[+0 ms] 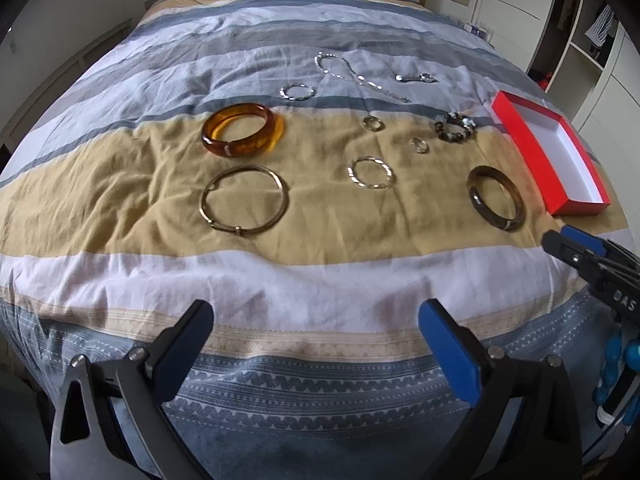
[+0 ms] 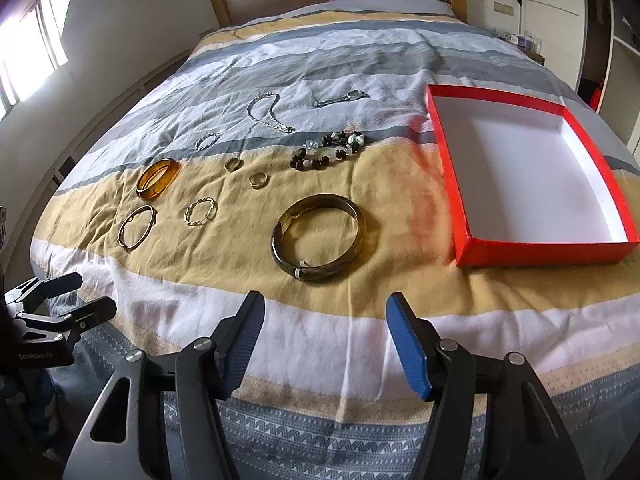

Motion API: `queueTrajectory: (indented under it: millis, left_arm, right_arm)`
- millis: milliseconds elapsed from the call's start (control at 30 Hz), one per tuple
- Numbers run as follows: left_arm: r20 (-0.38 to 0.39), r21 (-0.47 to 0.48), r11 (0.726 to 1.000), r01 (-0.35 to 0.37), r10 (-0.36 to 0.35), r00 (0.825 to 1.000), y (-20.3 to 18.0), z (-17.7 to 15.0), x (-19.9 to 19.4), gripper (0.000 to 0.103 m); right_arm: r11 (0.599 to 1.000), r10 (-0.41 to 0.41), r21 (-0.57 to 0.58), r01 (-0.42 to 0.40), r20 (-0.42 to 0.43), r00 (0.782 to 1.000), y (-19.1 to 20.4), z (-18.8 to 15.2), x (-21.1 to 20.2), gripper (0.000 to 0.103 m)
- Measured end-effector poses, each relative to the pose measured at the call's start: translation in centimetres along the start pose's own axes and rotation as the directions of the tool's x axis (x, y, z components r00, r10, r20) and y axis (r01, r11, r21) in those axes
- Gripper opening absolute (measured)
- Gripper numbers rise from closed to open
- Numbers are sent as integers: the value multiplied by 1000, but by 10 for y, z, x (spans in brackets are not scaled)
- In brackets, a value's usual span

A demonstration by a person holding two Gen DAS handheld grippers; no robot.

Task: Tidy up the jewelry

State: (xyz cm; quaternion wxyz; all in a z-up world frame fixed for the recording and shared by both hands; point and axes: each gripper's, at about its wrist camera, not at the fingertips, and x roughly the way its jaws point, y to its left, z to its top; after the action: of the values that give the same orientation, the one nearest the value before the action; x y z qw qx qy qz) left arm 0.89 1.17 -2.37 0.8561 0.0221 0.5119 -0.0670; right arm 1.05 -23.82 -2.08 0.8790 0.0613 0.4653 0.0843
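Your right gripper (image 2: 325, 344) hangs over the bed (image 2: 320, 320), fingers parted, empty. Dark bangle (image 2: 318, 237) lies just ahead, beside the red box (image 2: 548, 254). Left gripper (image 1: 316, 344): fingers wide, empty.

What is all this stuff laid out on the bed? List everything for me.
Bedspread: one, striped grey, white and tan, covering the bed.
Red box: one, white inside, empty, right side.
Dark bangle: one, brownish, nearest the box.
Amber bangle: one, orange-brown, left side.
Thin metal bangle: one, gold-toned, in front of the amber one.
Twisted hoops: two, silvery, one mid-bed, one further back.
Small rings: two, metallic, centre.
Beaded bracelet: one, dark and pale beads, left of the box.
Chain: one, silver, far side.
Watch-like piece: one, silver, far side.
Left gripper: black and blue fingers, open, empty.
Right gripper: same, open, empty.
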Motion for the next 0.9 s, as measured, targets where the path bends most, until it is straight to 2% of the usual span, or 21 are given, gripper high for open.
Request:
queueTrajectory:
  millis: [200,367,433,500,533,600,667,900]
  left_arm:
    - [-17,4,1000,3,-3,1000,-7,5,2,102]
    - [-16,17,1000,26,-26,1000,-16,22,8,99]
    - [-14,15,999,30,-30,999,-17,33,13,92]
    - [-16,11,999,37,-36,999,-18,44,20,74]
    - [-21,7,999,42,-42,999,-17,50,25,69]
    - [-36,-2,999,46,-46,998,-15,62,36,49]
    - [-51,-10,999,53,-54,997,-13,72,50,40]
    - [-61,-12,998,63,-64,996,-11,95,79,37]
  right_arm:
    - [999,25,-19,-25,-12,1000,-3,6,6,57]
    - [999,40,-22,-40,-19,999,-8,14,13,53]
    - [999,48,-23,-49,-20,999,-9,18,16,51]
    - [998,57,-22,-57,-23,998,-11,21,20,50]
    - [998,61,-21,-62,-26,998,-12,24,23,48]
    - [998,67,-20,-68,-32,997,-14,28,29,46]
    - [998,67,-18,-68,-37,997,-16,32,34,45]
    - [998,63,-12,-64,-71,996,-21,39,54,40]
